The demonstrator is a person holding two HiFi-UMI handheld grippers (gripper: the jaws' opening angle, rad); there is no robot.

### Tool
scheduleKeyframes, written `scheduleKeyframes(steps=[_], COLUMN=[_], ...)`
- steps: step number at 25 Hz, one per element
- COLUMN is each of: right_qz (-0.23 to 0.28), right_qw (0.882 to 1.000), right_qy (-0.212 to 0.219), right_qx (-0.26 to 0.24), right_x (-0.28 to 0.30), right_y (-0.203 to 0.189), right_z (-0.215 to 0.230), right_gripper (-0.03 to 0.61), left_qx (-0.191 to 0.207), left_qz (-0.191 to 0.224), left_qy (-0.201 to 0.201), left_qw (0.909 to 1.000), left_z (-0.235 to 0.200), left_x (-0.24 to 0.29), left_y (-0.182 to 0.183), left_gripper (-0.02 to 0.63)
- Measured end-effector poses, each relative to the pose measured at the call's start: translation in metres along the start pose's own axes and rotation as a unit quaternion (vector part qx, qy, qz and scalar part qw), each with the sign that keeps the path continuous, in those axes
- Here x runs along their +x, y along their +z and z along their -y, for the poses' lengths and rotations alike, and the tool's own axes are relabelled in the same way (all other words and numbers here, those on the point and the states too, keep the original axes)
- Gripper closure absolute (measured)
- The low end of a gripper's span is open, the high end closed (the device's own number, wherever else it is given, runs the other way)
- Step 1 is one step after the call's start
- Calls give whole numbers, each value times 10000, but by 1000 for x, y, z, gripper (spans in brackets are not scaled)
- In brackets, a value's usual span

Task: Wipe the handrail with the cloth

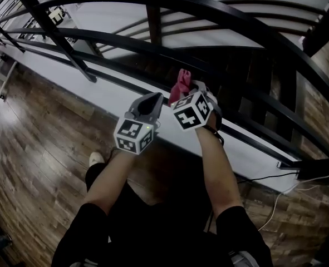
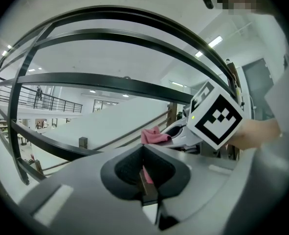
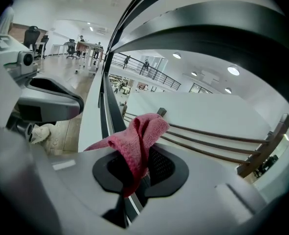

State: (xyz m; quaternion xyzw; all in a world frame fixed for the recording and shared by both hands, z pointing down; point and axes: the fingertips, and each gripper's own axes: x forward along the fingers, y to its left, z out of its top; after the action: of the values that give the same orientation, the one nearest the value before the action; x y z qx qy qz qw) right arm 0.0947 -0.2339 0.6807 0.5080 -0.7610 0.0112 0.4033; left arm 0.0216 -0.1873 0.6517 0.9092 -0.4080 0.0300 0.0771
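A black metal handrail curves across the top of the railing in front of me. In the head view my right gripper is raised toward the railing's lower bars, shut on a pink-red cloth that sticks up from its jaws. The right gripper view shows the cloth pinched between the jaws and folded over them, below the handrail. My left gripper is just left of the right one, jaws together and holding nothing. The cloth and the right gripper also appear in the left gripper view.
The railing's lower black bars stand on a white ledge above a wooden floor. A power strip with cables lies at the right. The person's shoe is beneath the left arm. Beyond the railing is an open atrium.
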Motion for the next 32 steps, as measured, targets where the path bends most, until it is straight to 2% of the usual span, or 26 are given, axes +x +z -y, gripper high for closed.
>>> scheduleKeyframes(steps=[4,7,9,12,18,23,24,28,32], right_qz=[-35,-71,-77,-96,-237,-353,-347,-347,-530], right_qw=[10000,9997,9997,9996,9987,9962,9953,9909,9857], right_qy=[20,34,9,-156,-457,-740,-822,-1013,-1260], right_qx=[-77,-236,-221,-209,62,309,379,815,981], right_x=[-10,-13,-14,-17,-30,-51,-54,-65,-76], right_y=[-15,-22,-24,-26,-40,-58,-60,-71,-79], right_z=[10,12,13,14,24,39,41,49,55], right_gripper=[532,532,532,532,532,532,532,532,532], left_qx=[197,57,98,348,-169,0,-40,-613,-331], left_qz=[-79,-162,-163,-32,108,201,205,239,194], left_qy=[63,74,7,-259,-685,-1248,-1364,-1636,-1902], left_qw=[9998,9998,9998,9991,9975,9920,9904,9843,9810], left_z=[14,20,28,40,31,62,68,78,95], left_x=[3,0,-1,2,25,43,47,56,60], left_y=[4,14,26,37,14,11,11,12,12], left_gripper=[615,615,615,615,615,615,615,615,615])
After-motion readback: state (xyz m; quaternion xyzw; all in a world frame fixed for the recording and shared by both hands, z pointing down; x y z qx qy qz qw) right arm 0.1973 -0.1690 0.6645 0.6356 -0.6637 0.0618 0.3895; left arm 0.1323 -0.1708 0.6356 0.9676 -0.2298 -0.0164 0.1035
